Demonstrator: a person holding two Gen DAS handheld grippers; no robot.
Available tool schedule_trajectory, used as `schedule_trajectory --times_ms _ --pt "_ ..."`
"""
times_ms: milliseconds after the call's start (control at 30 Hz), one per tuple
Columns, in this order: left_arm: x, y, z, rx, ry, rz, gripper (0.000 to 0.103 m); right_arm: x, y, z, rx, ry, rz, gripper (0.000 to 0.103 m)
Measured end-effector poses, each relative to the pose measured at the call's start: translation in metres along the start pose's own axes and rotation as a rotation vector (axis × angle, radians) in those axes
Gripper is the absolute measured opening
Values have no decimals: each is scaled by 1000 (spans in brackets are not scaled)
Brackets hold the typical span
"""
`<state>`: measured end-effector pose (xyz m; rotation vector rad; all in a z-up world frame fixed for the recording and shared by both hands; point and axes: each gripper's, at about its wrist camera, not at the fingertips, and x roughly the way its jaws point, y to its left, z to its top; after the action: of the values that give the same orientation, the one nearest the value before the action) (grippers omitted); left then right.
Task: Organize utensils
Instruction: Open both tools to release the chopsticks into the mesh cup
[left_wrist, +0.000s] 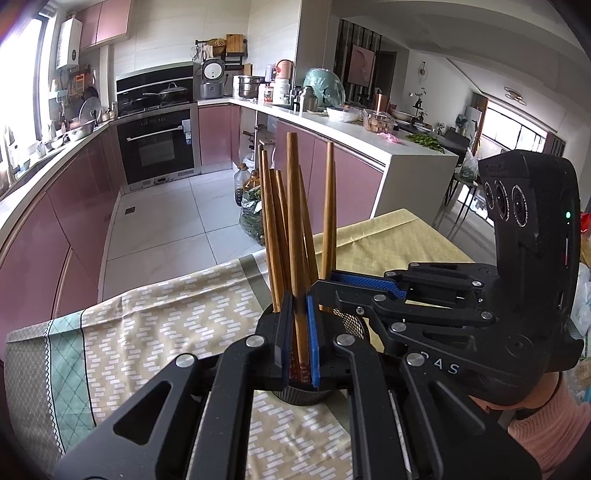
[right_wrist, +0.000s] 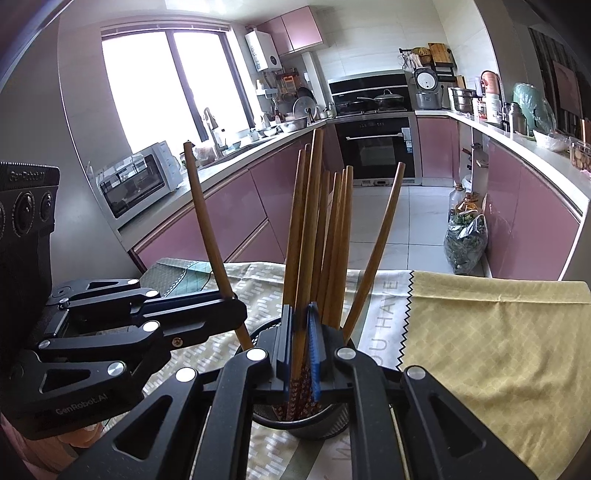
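A black mesh utensil cup (left_wrist: 354, 325) stands on the cloth-covered table, also in the right wrist view (right_wrist: 317, 421). Several brown wooden chopsticks (left_wrist: 275, 236) stand upright in it. My left gripper (left_wrist: 300, 332) is shut on one chopstick (left_wrist: 295, 221) just above the cup's rim. My right gripper (right_wrist: 303, 339) is shut on another chopstick (right_wrist: 308, 229) over the cup. In the right wrist view the left gripper (right_wrist: 232, 299) holds its chopstick (right_wrist: 207, 221) tilted left. The right gripper (left_wrist: 328, 284) shows from the side in the left wrist view.
The table carries a patterned tablecloth (left_wrist: 147, 332) and a yellow cloth (right_wrist: 491, 339). Beyond the table edge lie the tiled kitchen floor (left_wrist: 166, 221), pink cabinets (right_wrist: 207, 221), an oven (left_wrist: 159, 151) and a bag of greens (right_wrist: 465, 240).
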<state>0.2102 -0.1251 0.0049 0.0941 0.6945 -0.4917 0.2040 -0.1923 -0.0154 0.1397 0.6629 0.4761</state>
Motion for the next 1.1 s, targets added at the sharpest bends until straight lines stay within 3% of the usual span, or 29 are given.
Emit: schedule_trajectory --times_ms 367,467,567,633,767,833,900,933,967,1033,1100 --pt "15 12 -10 -30 14 0 8 -2 -1 -3 8 -6 0 8" --pt "7 15 -16 -42 -19 17 9 -5 2 -6 4 -11 1 17" --pt "-4 20 -24 -56 -53 64 20 -11 6 -8 -10 -27 -14 32" --pt "-12 25 -28 -75 -73 101 36 -15 9 -11 -21 -41 -31 38" --pt "-32 35 -41 -94 -133 192 55 -25 15 -17 -25 -70 -51 54" --pt "-45 40 -49 -103 -170 240 75 -31 18 -20 -31 -90 -57 68" --pt "-60 42 -55 -107 -211 287 86 -35 23 -25 -38 -111 -68 82" --pt "-66 43 -59 -106 -228 305 93 -37 27 -28 -46 -122 -70 83" --pt "-72 43 -62 -106 -242 317 95 -39 31 -31 -55 -127 -73 84" --pt "-83 43 -69 -110 -263 340 97 -41 38 -37 -71 -139 -95 96" --pt "-91 44 -77 -118 -278 368 97 -45 44 -43 -79 -161 -114 97"
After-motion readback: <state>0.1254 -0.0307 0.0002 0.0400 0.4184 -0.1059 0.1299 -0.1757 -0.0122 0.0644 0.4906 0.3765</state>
